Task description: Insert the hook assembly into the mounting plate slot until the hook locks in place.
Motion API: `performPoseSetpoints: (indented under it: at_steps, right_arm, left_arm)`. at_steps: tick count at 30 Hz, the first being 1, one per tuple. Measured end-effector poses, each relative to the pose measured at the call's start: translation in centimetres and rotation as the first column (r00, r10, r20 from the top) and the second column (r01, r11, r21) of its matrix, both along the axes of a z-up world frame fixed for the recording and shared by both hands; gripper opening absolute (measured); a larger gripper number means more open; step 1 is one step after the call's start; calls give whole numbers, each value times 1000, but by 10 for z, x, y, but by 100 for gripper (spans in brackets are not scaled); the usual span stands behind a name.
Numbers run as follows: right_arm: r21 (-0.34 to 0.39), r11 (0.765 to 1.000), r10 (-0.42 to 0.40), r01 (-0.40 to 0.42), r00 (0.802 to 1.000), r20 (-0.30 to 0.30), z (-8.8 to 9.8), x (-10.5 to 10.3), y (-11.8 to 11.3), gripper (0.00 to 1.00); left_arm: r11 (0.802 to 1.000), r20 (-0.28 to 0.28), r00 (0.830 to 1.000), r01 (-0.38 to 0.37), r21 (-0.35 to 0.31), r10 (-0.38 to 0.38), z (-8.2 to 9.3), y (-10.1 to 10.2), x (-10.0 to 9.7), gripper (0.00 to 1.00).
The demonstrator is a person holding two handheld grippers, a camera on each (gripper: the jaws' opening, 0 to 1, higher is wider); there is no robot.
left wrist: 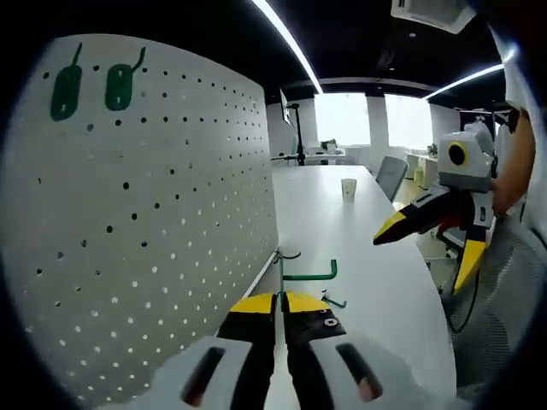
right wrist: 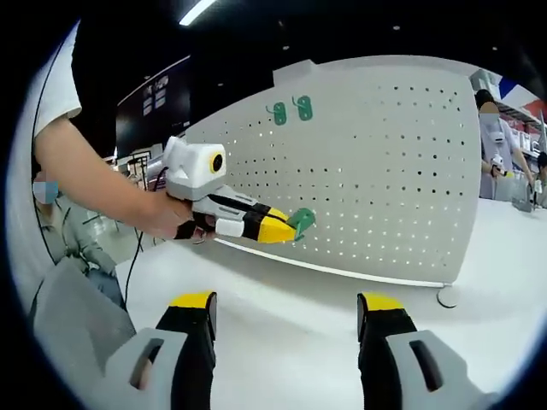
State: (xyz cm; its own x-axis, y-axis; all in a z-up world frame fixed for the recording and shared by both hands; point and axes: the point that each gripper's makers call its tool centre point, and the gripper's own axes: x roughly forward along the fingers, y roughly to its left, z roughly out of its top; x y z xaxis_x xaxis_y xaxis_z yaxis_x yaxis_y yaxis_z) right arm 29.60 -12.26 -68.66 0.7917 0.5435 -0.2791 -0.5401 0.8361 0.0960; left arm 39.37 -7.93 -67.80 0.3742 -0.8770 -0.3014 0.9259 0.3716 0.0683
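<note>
The left gripper [right wrist: 286, 228] is clamped on a green hook [left wrist: 308, 275], carrying it just above the white table [left wrist: 376, 282] near the foot of the pegboard [right wrist: 376, 162]. To seat it well, I would square the prongs to a pair of holes, then press in and down. The right gripper [right wrist: 286, 312] hangs back, jaws wide apart, holding nothing. Count: two green hooks [right wrist: 291, 109] mounted near the board's top edge, one in the tongs, one board.
</note>
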Motion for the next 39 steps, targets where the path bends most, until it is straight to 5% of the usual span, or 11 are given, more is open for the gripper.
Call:
performPoseSetpoints:
  at_steps: [11, 16, 23, 34, 39]
  right_arm:
    - [-1, 1000, 20, -20, 1000, 21, 4, -1, 5, 65]
    - [-5, 1000, 23, -23, 1000, 20, 4, -2, 6, 65]
    - [1, 1000, 26, -26, 999, 28, 7, -2, 6, 64]
    - [8, 999, 33, -33, 997, 74, 18, -2, 8, 63]
    - [155, 986, 37, -56, 992, 117, 41, -4, 12, 59]
  left_arm:
    - [989, 49, 997, -52, -139, 60, 38, 11, -11, 2]
    - [971, 83, 991, -79, -228, 100, 68, 17, -17, 2]
    - [954, 101, 987, -94, -284, 127, 87, 21, -26, 2]
    - [950, 85, 986, -115, -290, 146, 85, 26, -27, 3]
    - [951, 84, 986, -117, -286, 147, 83, 25, -27, 3]
